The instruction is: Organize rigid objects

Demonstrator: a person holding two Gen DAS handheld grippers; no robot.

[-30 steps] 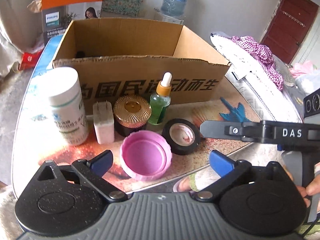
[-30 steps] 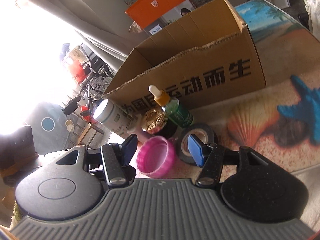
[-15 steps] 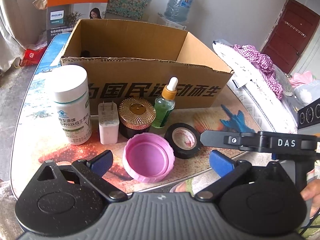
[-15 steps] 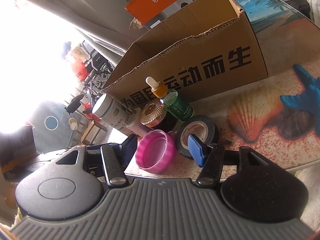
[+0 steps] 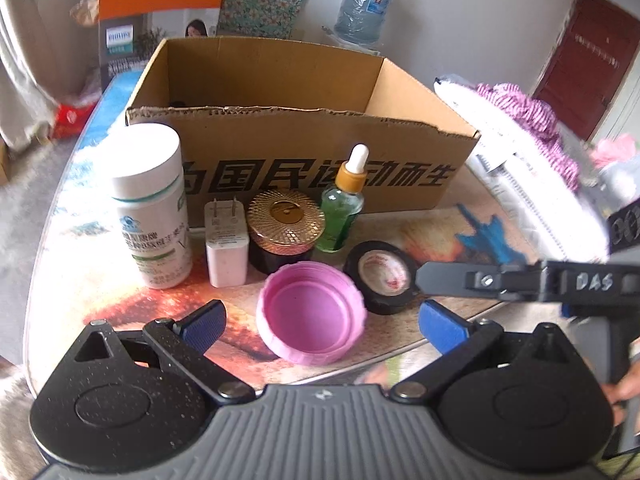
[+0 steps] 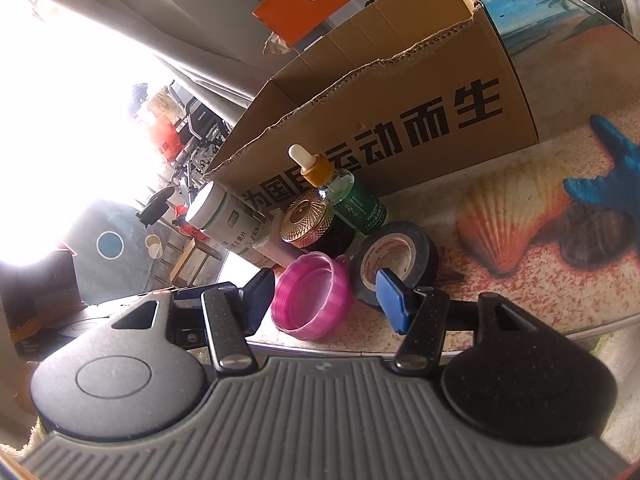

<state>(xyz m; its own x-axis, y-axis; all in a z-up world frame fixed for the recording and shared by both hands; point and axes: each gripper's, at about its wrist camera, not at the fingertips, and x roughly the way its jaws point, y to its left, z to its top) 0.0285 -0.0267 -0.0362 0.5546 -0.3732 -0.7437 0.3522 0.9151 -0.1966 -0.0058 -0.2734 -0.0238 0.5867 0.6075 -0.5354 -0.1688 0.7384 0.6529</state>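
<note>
A row of objects stands in front of an open cardboard box: a white pill bottle, a white charger plug, a gold-lidded jar, a green dropper bottle, a black tape roll and an upturned pink cap. My left gripper is open at the table edge, its pads wide of the cap. My right gripper is open too. The pink cap sits in the gap between its pads, untouched. The tape roll is just behind the right pad.
The glass table has a beach print with a shell and a blue starfish on bare surface right of the row. An orange carton stands behind the box. A patterned cloth lies off to the right.
The right gripper has crept slightly closer to the pink cap and tape roll, jaws unchanged. The left gripper and all objects stay where they were.
</note>
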